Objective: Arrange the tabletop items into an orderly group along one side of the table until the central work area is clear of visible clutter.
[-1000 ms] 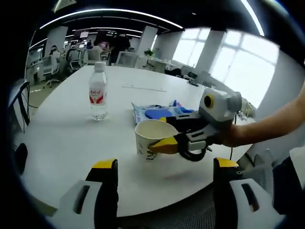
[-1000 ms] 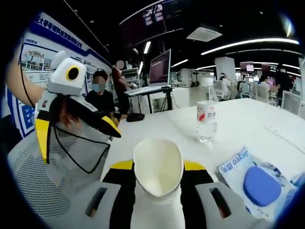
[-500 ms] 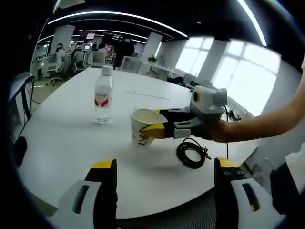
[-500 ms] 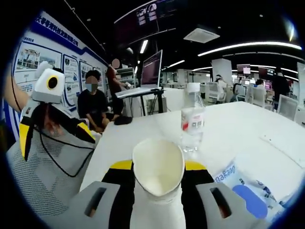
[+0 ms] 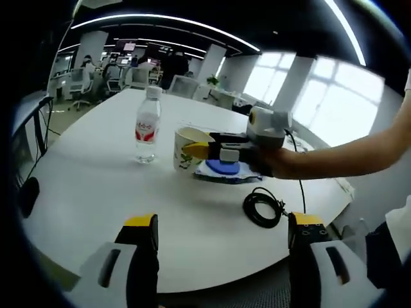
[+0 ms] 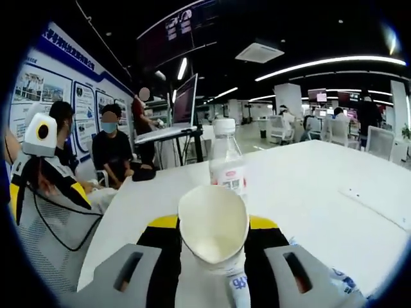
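White table [image 5: 83, 192]: smooth, round-edged laminate top that is carrying every item; its near edge is lying bare in the left gripper view, while the items are gathering toward the far side.
Right gripper [image 5: 192, 151]: reaching in from the right of the left gripper view, its yellow-tipped jaws are clamping the paper cup by the wall, which looks pinched into an oval in the right gripper view, presumably so the light cup is not slipping while being placed.
Left gripper [image 5: 218, 224]: jaws are standing wide apart with nothing between them, hovering over the near edge, apparently waiting its turn.
Water bottle [image 5: 147, 133]: clear ribbed plastic, white cap, red-and-white label; standing upright toward the far edge, seemingly serving as the anchor of the group.
Blue-and-white packet [image 5: 221, 170]: glossy, crinkled, lying flat just beside the cup and under the right gripper.
Paper cup [image 5: 184, 149]: thin white paper with a small print, upright, mouth open, sitting just beside the bottle.
Black cable [image 5: 263, 206]: 1 loose coil lying apart from the others near the near-right edge; likely the next piece of clutter to move.
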Demonstrator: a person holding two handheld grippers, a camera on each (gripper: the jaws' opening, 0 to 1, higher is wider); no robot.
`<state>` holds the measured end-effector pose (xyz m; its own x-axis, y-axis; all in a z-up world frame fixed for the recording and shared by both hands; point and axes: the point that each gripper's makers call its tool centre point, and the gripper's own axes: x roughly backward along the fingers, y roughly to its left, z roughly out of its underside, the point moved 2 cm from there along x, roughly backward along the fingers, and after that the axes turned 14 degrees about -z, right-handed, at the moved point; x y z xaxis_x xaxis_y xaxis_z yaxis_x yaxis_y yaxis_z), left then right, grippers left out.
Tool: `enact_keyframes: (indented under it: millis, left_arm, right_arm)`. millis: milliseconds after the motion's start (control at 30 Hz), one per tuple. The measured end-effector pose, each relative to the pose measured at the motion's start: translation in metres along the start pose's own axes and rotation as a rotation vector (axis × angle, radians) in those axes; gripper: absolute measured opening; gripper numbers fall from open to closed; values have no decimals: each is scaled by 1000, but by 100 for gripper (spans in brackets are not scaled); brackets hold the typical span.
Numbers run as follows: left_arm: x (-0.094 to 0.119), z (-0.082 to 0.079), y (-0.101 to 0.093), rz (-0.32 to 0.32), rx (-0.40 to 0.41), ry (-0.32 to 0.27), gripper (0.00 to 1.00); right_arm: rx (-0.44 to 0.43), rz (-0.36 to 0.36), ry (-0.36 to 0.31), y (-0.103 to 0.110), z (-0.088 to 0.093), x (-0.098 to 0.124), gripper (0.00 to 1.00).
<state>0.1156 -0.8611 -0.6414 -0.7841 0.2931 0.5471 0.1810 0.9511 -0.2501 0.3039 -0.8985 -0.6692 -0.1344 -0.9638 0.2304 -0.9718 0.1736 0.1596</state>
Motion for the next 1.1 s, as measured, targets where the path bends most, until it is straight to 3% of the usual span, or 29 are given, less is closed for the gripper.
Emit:
enact_keyframes:
  millis: [200,400,567,1100]
  left_arm:
    - [-1,1,0,-14,-28,-6,79]
    - [-3,5,1,-19,-38,16,78]
    - [-6,8,1,-18,-49,35,77]
    - [-9,11,-1,-6,-52,46,77]
  right_arm:
    - [-1,12,0,-24,-2,-9,35]
    - [15,-6,25,-35,1,-15,36]
    - [-17,2,5,-47,1,-13,36]
    - [-42,-30,27,-47,11,-21,36]
